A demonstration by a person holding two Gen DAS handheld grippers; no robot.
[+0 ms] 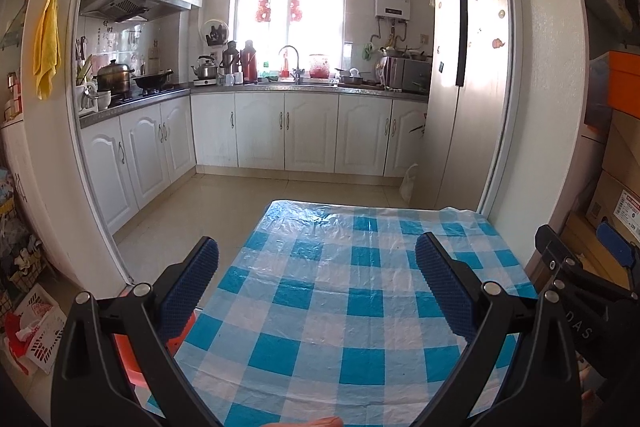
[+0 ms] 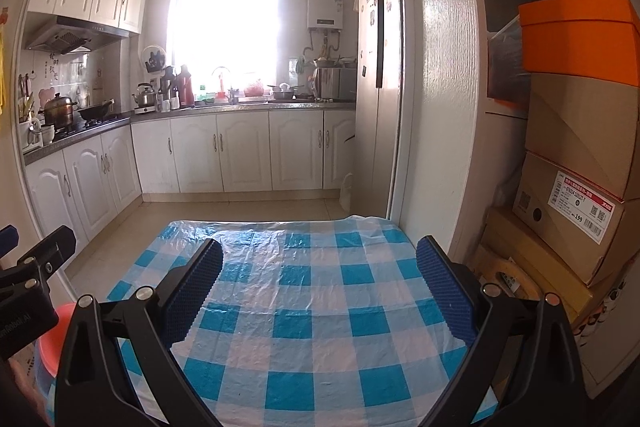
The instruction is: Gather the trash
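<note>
Both grippers hang side by side over the near edge of a small table, each with its jaws spread wide and nothing between them: the left gripper point(image 1: 316, 275) and the right gripper point(image 2: 320, 275). Beneath them lies a blue-and-white checked plastic tablecloth point(image 1: 340, 307), thin, crinkled and glossy, so probably slippery to drag across. No trash shows on this cloth in either view, so where the task's thing lies cannot be told from here. Judging by the room, any scrap would likely be light and soft, best pinched at a raised fold or loose edge rather than pressed flat against the slick sheet.

Just left of the table stands a red-orange plastic tub point(image 2: 56, 331). Further left on the floor sits a white slotted basket point(image 1: 40, 331) holding crumpled wrappers, a possible source or destination for rubbish. To the right, stacked cardboard boxes point(image 2: 576, 195) rise beside the doorway. Beyond, a pale tiled floor point(image 1: 224, 211) leads into a kitchen with white cabinets point(image 1: 288, 135), a tall refrigerator point(image 1: 468, 67) and a bright window point(image 1: 290, 7).
</note>
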